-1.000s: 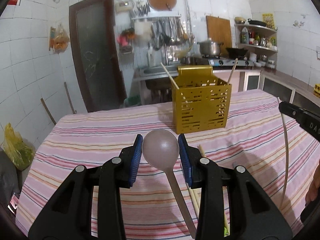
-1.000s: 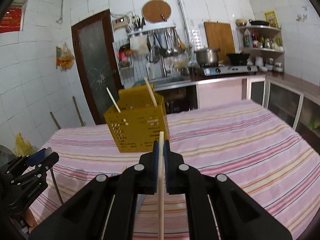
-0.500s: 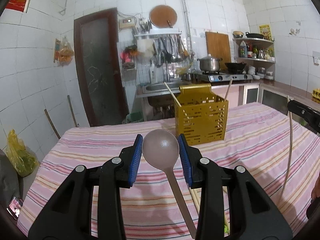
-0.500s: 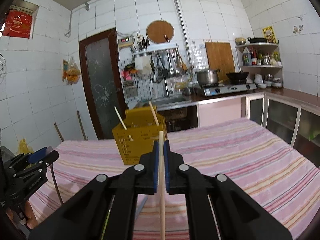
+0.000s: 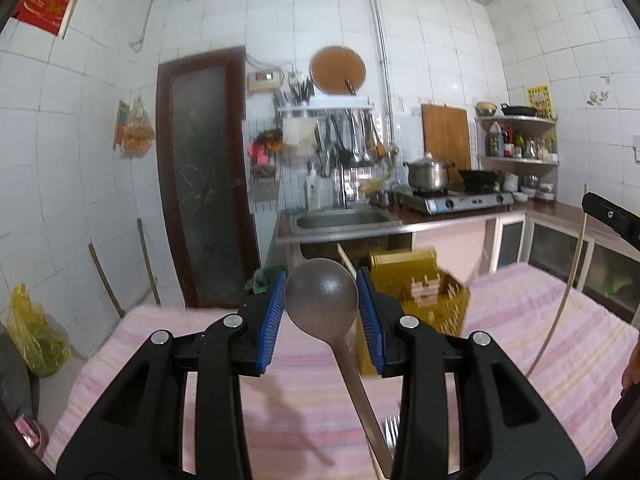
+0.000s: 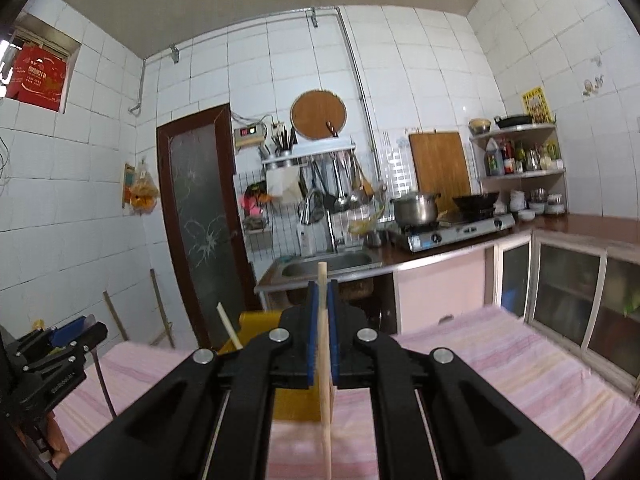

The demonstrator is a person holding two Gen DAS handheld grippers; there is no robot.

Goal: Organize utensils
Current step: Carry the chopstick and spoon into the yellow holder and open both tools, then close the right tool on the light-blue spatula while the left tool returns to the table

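My left gripper (image 5: pixel 321 278) is shut on the bowl of a grey-brown spoon (image 5: pixel 322 304), whose handle runs back under the fingers. Just beyond it, on the pink striped table (image 5: pixel 160 340), stands the yellow perforated utensil basket (image 5: pixel 424 296). My right gripper (image 6: pixel 322 292) is shut on a wooden chopstick (image 6: pixel 325 392) that stands upright between the pads. The basket (image 6: pixel 256 326) sits close behind it, mostly hidden, with another chopstick (image 6: pixel 229 326) leaning in it. In the left wrist view the right gripper (image 5: pixel 612 216) shows at the right edge. Both grippers hang above the table.
Fork tines (image 5: pixel 392 436) lie on the cloth under the left gripper. Behind the table are a sink counter (image 6: pixel 328 264), a gas stove with a pot (image 6: pixel 416 208) and glass-fronted cabinets (image 6: pixel 568 296) on the right. A dark door (image 5: pixel 204 176) is at the back left.
Both grippers have risen and tipped up, so the table and basket sit lower in both views and more of the wall shows. Both grips are unchanged.
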